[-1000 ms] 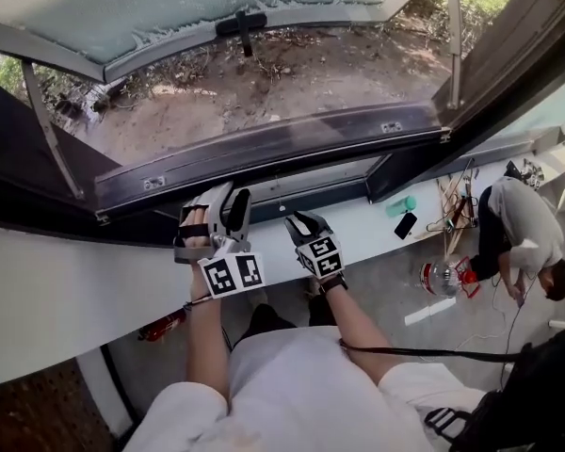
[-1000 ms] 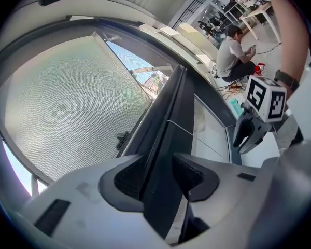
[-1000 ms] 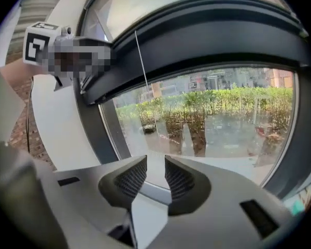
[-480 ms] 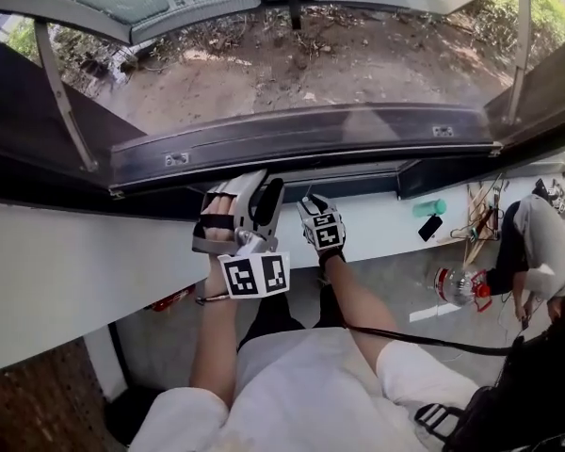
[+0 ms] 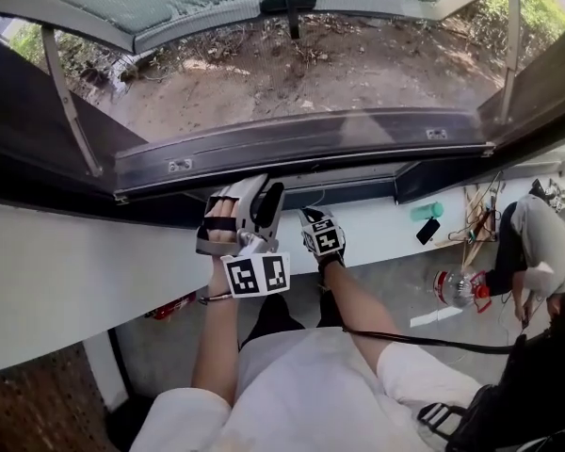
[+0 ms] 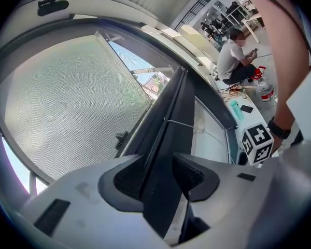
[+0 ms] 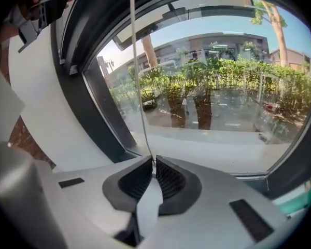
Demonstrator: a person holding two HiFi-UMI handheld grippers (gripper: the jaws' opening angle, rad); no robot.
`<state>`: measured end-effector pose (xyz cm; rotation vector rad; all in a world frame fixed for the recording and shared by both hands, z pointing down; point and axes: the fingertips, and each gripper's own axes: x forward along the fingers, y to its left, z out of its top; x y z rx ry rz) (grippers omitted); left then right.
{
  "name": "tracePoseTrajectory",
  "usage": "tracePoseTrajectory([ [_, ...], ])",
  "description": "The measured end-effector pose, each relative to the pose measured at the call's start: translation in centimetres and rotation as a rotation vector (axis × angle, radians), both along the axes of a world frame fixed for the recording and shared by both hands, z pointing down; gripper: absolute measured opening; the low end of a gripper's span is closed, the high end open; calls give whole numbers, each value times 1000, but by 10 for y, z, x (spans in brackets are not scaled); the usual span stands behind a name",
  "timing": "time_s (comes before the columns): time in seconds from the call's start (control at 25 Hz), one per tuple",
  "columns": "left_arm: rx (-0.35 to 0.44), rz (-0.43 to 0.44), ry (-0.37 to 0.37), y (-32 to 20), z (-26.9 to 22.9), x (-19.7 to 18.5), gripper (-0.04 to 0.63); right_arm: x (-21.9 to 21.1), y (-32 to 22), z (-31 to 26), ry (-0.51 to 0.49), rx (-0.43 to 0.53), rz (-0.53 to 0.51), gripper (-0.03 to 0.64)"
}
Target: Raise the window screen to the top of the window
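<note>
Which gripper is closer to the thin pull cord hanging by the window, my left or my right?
Right. The right gripper has just been closing its jaws and pinches the cord. The left gripper is open, off to the cord's left, not touching it.

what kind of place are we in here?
Probably a lab or workshop room, at a ground-level window. A dark-framed window with a mesh screen opens onto bare dirt. Inside, a person crouches on the floor, and what look like desks stand farther back.

A person (image 5: 532,243) crouches beside a clear jug (image 5: 455,288) on the floor (image 5: 395,295).
</note>
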<state>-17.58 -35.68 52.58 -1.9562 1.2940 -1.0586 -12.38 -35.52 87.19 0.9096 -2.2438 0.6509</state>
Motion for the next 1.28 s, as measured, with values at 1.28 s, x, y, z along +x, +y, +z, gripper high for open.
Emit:
tracePoseTrajectory([
  [1.28, -12, -59, -111, -2, -8, -3, 63, 45, 80, -14, 63, 4, -51, 20],
])
